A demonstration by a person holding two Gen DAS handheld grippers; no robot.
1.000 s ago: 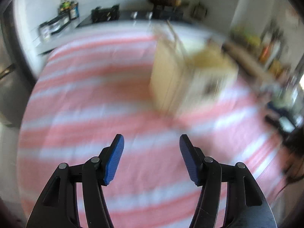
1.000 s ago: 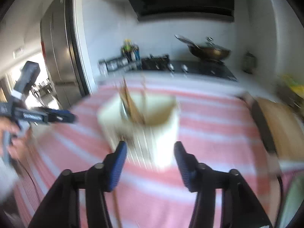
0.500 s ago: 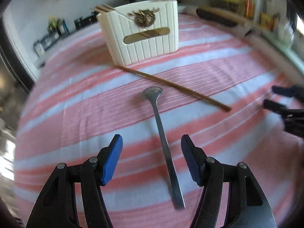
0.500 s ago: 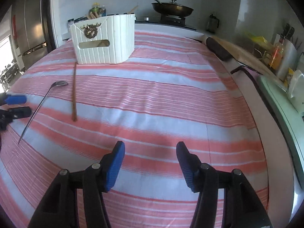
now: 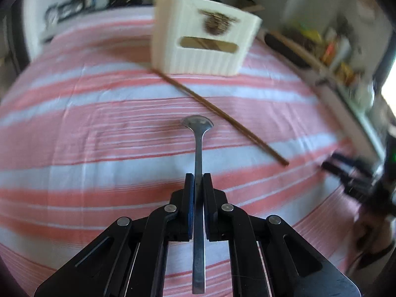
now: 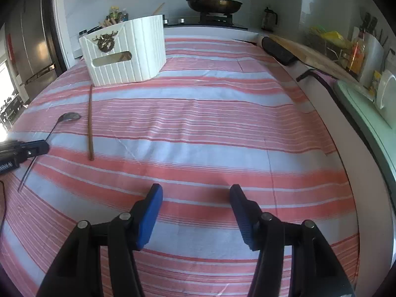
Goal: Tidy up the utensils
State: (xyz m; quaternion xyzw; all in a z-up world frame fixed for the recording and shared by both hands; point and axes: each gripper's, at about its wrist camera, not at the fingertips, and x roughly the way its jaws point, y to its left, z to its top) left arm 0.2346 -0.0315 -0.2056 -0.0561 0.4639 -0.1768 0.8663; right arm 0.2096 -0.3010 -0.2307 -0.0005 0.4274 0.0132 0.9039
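Observation:
My left gripper (image 5: 198, 177) is shut on the handle of a metal spoon (image 5: 198, 133), whose bowl points toward a white ribbed utensil box (image 5: 203, 47). A wooden chopstick (image 5: 222, 116) lies on the cloth, running from the box's front corner to the right. In the right wrist view the spoon (image 6: 61, 121), the chopstick (image 6: 90, 121) and the box (image 6: 126, 52) sit at the left, with the left gripper (image 6: 45, 146) closed on the spoon handle. My right gripper (image 6: 195, 193) is open and empty above the cloth.
A pink and white striped cloth (image 6: 210, 128) covers the table. A stove with a pan (image 6: 214, 3) stands behind. A cutting board (image 6: 311, 57) and bottles line the right counter. The right gripper shows blurred at the right of the left wrist view (image 5: 331, 163).
My left gripper has moved forward over the spoon handle and closed on it. The right gripper has stayed open, shifting slightly.

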